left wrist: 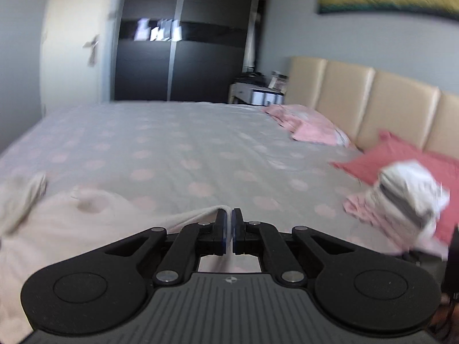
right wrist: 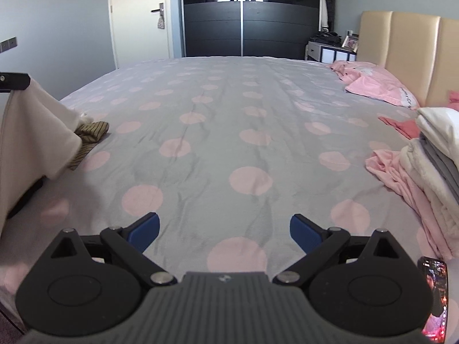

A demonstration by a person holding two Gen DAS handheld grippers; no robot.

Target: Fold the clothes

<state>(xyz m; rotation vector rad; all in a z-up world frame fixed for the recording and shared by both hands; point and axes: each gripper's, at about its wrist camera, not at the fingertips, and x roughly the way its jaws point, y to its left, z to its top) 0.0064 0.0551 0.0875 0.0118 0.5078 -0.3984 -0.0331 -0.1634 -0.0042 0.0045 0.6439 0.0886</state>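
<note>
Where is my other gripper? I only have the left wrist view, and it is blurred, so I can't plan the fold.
Observer: The right gripper hangs open over the bedspread, holding nothing.
Operator: Is anything lying past the cream garment I'm holding?
Observer: Yes, a striped olive cloth lies on the bed just beyond the cream garment, whose lifted edge is pinched in the left gripper.
Operator: What is that white blur at my right?
Observer: A stack of folded clothes, white and grey, with a loose pink garment at its foot.
Operator: Anything else near it?
Observer: A phone with a lit screen lies at the near right.
</note>
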